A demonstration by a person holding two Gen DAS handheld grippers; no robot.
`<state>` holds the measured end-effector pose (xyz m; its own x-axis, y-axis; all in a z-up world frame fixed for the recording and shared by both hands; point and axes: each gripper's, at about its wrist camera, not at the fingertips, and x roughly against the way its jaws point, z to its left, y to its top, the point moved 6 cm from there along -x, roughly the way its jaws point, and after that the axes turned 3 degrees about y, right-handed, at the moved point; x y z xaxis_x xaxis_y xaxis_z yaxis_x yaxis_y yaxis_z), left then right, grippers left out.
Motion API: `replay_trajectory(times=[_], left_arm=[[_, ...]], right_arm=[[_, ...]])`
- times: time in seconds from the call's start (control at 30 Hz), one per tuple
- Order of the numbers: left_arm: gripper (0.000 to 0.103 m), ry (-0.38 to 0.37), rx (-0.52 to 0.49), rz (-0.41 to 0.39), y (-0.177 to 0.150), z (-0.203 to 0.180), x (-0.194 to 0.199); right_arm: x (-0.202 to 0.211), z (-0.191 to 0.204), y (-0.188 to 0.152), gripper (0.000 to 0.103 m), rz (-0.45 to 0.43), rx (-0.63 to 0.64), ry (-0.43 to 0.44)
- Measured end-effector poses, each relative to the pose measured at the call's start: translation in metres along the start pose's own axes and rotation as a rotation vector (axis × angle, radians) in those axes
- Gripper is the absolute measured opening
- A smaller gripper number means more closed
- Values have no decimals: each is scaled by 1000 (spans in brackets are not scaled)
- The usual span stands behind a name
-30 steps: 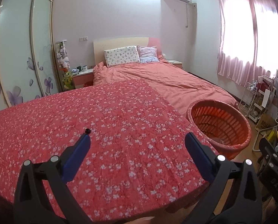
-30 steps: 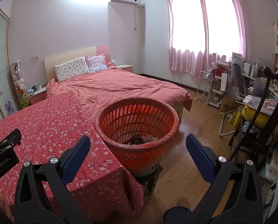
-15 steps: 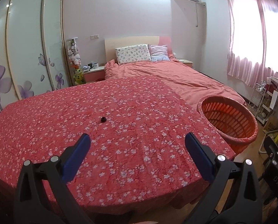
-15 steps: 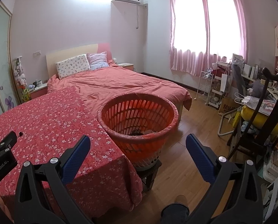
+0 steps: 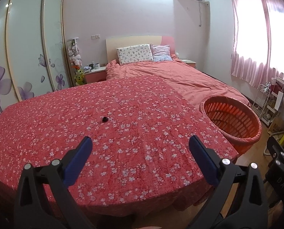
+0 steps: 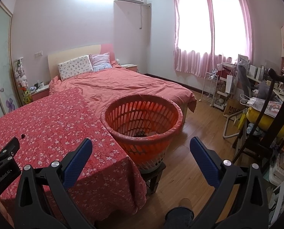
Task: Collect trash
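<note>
Trash: one small black round item [image 5: 104,119], button-like or cap-like, too small to make out further. It lies alone on the red floral tablecloth [image 5: 134,133], left of centre, well apart from the basket; the right wrist view shows it as a dark dot [image 6: 23,135] near the far left.

Basket: orange slotted plastic basket [image 6: 142,126], round, rim lined with a thin film, standing on a low dark stool [image 6: 153,177] just beside the table's right edge. Inside it I see a dark mesh-like piece [image 6: 140,133] and a pale scrap [image 6: 152,133] at the bottom.

My left gripper [image 5: 140,148]: spread wide, blue pads holding nothing, held above the near part of the cloth, the black item beyond its left finger.

My right gripper [image 6: 141,149]: spread wide, nothing between the pads, aimed at the basket's near wall.

Behind: bed with salmon quilt [image 5: 180,76].
</note>
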<state>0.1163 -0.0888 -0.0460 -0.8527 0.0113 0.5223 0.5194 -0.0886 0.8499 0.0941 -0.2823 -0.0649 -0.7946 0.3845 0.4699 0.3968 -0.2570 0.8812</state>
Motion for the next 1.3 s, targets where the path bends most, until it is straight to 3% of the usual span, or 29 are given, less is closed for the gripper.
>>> replay_trajectory(times=[0.43,0.63,0.9,1.3], left_arm=[[99,5,8,-1,0,2,-1],[99,4,10,-24,19,6,-11],[99,14,13,-53,55,9,-42],[99,16,15,-22,79,7,-98]], right_arm=[[-2,0,3,101,2,-2,11],[-9,6,12,101,-5,-2,25],[-28,18,32,101,-24,-14,50],[-59,32,48,101,-24,-28,56]])
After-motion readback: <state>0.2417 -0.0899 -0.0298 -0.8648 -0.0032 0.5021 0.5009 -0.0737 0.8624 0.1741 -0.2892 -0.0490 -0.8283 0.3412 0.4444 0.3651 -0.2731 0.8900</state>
